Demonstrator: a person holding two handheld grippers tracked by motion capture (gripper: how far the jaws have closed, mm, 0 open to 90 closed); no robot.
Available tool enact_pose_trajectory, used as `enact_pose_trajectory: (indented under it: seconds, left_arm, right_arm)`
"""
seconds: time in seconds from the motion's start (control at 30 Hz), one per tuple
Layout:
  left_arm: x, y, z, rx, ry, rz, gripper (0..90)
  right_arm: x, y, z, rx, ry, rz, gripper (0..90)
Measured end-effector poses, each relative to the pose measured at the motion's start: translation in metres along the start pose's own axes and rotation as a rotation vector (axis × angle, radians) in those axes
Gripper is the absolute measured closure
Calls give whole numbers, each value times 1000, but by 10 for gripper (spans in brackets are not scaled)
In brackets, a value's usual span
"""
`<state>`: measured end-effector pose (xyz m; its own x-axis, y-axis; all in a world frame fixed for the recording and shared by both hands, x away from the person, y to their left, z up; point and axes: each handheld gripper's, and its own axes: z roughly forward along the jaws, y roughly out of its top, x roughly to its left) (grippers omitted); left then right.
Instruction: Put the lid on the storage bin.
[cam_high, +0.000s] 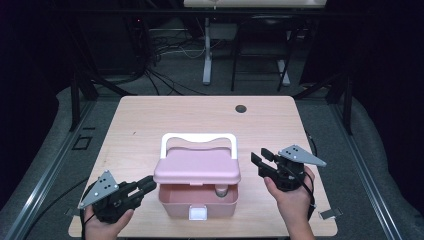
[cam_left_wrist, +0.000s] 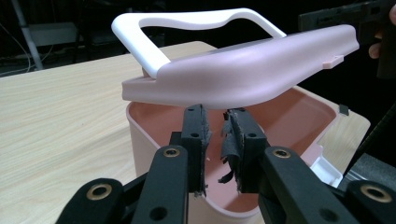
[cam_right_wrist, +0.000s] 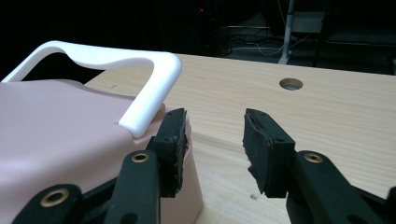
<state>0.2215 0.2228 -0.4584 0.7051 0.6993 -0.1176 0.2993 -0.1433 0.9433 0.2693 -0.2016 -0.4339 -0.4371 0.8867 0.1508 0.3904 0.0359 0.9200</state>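
Note:
A pink box (cam_high: 200, 201) stands at the table's near middle, its pink lid (cam_high: 196, 167) raised at the front and its white handle (cam_high: 198, 137) lying behind. My left gripper (cam_high: 148, 184) points at the box's left front corner; in the left gripper view its jaws (cam_left_wrist: 217, 119) stand a narrow gap apart over the box's rim (cam_left_wrist: 140, 119), under the lid (cam_left_wrist: 243, 70), with nothing between them. My right gripper (cam_high: 260, 156) stands open just right of the lid. One of its fingers (cam_right_wrist: 173, 135) is next to the lid's corner (cam_right_wrist: 60, 126), by the handle (cam_right_wrist: 149, 93).
A small greyish object (cam_high: 220, 190) sits inside the box, and a white latch (cam_high: 198, 213) is on its front wall. The wooden table (cam_high: 150, 120) has a round hole (cam_high: 241, 108) at the far right. Beyond the table's far edge are stands and cables on the floor.

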Motion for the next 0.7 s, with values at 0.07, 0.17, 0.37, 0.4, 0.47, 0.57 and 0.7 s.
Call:
enact_pose_trajectory:
  seconds: [0.07,0.17,0.37,0.4,0.47,0.57,0.7]
  left_arm:
    - [0,-2,0,3,1,5,777]
    - [-1,-4,-1,9,1,9,777]
    - [-3,-13,0,20,2,8,776]
    - [-3,-14,0,16,4,-1,776]
    - [-3,-17,0,20,4,3,776]
    - [-4,-20,0,25,2,0,777]
    - [-4,-23,0,40,4,1,776]
  right_arm:
    - [0,0,0,1,1,2,589]
    - [0,-1,0,2,3,2,589]
    - [0,-2,2,7,5,3,589]
    - [0,-2,2,8,5,4,589]
    - [1,-3,3,13,7,3,589]
    - [1,-3,3,11,8,2,589]
    - [0,-3,2,9,6,7,588]
